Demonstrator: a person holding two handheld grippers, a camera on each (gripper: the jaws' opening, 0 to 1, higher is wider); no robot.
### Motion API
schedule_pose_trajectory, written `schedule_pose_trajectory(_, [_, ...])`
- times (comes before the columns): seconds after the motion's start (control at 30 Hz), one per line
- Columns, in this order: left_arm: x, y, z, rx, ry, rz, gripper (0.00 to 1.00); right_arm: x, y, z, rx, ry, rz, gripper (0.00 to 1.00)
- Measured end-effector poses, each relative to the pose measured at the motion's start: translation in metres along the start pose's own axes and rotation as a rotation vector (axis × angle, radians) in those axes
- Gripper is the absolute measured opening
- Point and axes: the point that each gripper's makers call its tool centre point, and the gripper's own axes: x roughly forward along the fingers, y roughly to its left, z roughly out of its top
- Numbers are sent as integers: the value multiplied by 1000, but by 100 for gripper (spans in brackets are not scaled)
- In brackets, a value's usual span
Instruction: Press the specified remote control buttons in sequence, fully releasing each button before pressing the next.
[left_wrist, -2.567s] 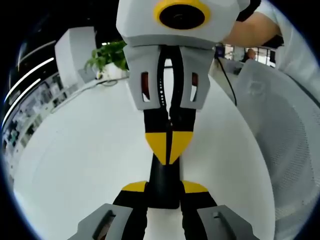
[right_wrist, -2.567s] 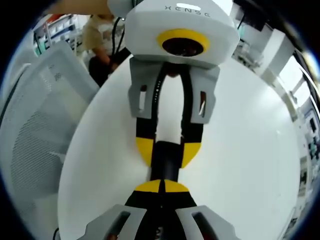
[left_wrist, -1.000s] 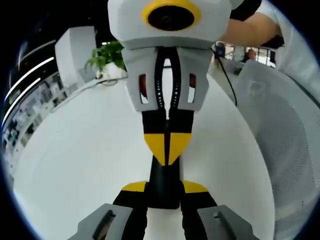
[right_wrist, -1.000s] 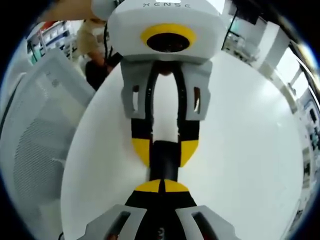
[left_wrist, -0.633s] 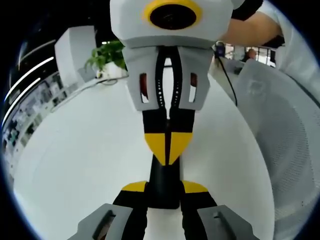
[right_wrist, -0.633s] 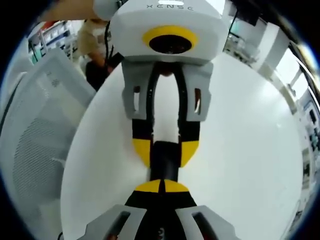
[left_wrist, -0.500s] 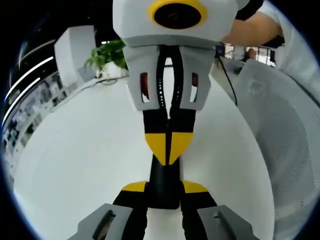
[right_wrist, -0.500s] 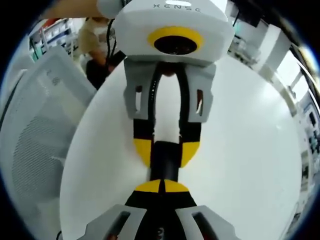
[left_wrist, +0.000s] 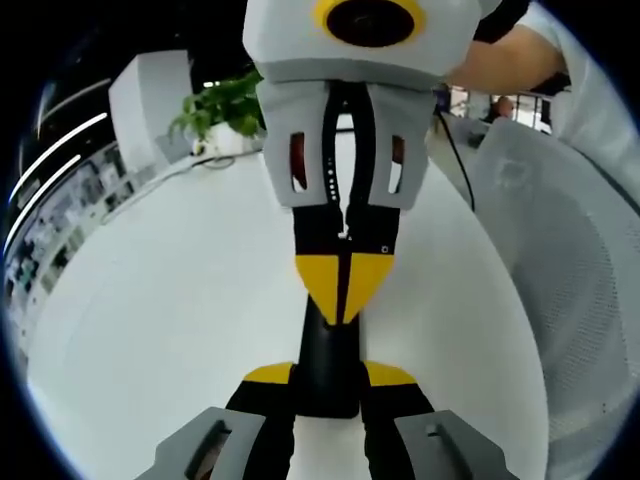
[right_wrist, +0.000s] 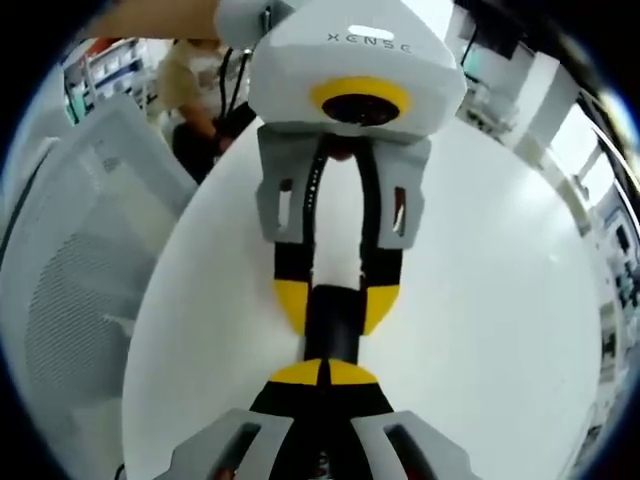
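The left gripper (left_wrist: 328, 385) has its yellow-tipped jaws clamped on either side of a slim black remote (left_wrist: 328, 365), holding it up over the white table (left_wrist: 150, 330). Facing it, the right gripper (right_wrist: 325, 372) has its jaws pinched together w/ nothing between them, the joined tips resting on the remote's top face, or so close I can't see a gap (hard to call from here).

In the right gripper view the remote (right_wrist: 332, 325) sits between the other gripper's yellow pads (right_wrist: 291, 295), w/ the right tips at its near end.

Progress: my read is a press is in hand, tip on a button. Which button, and how many in the sequence are done, I can't tell; no buttons or indicator are legible. Likely left: lift clear, then any remaining presses.

A potted plant (left_wrist: 222, 108) and a mesh chair (left_wrist: 560, 260) stand at the table's edges.
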Motion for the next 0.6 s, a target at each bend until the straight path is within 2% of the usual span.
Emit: schedule_pose_trajectory(0.6, [0, 0, 1, -2, 0, 1, 24, -7, -2, 4, 17, -35, -17, 0])
